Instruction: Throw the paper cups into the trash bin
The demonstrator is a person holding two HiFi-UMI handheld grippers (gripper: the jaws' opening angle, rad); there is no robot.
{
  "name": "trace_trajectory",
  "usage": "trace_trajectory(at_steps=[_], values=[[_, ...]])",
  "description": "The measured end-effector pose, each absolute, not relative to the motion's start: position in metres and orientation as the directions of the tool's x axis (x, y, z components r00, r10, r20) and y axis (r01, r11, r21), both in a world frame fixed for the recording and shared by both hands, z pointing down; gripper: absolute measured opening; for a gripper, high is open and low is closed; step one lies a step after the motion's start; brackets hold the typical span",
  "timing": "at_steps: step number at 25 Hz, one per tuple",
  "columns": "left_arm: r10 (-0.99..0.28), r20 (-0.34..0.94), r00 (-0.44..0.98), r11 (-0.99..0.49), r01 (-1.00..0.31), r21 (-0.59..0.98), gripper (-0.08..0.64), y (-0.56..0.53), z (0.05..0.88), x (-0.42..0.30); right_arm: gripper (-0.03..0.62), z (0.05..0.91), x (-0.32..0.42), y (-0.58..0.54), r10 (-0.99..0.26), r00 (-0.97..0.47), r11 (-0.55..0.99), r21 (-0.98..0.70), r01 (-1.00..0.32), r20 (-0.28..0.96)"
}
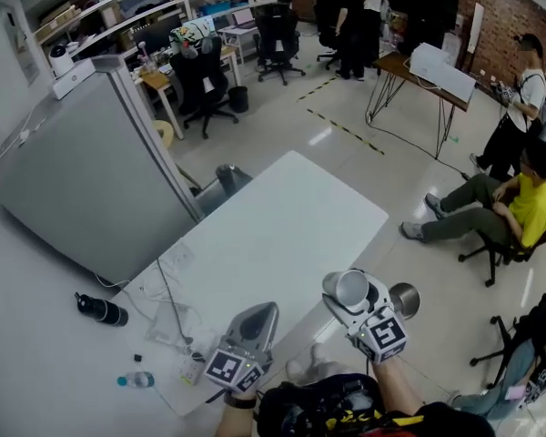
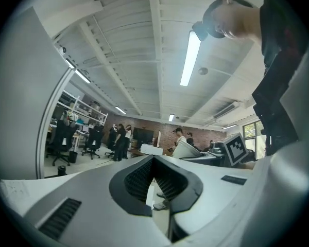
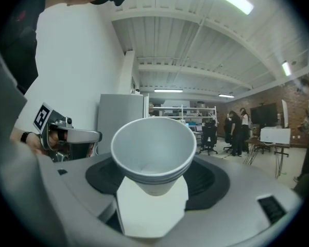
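Note:
My right gripper (image 1: 357, 300) is shut on a white paper cup (image 1: 351, 286), held mouth-up just off the white table's (image 1: 282, 226) near right edge. In the right gripper view the cup (image 3: 153, 153) fills the middle, pinched at its base by the right gripper (image 3: 153, 192); stacked rims suggest more than one cup nested. A round metal bin (image 1: 404, 300) stands on the floor right beside that gripper. My left gripper (image 1: 257, 319) is shut and holds nothing, pointing up over the table's near corner. The left gripper (image 2: 154, 181) sees the cup (image 2: 187, 150) at its right.
A tall grey cabinet (image 1: 91, 171) stands at the table's left. A dark bottle (image 1: 102, 309), a small water bottle (image 1: 136, 381) and cables (image 1: 168, 312) lie near the table's left corner. A seated person (image 1: 500, 209) and office chairs (image 1: 205, 85) occupy the floor beyond.

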State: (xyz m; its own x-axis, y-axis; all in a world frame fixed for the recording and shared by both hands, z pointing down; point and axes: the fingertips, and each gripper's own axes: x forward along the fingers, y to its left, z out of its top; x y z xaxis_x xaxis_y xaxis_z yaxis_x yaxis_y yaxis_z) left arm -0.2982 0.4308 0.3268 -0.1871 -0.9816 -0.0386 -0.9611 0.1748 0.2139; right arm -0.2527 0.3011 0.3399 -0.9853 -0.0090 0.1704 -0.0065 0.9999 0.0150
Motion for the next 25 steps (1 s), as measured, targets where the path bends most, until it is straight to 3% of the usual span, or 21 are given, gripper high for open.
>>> trace_trajectory(at_steps=[25], values=[[-0.939,-0.022,0.343,-0.341,-0.92,0.193,0.0,0.17,0.312,-0.143,0.345,0.318,-0.025,0.079,-0.538,-0.83,0.839,-0.005,-0.545,0.147]])
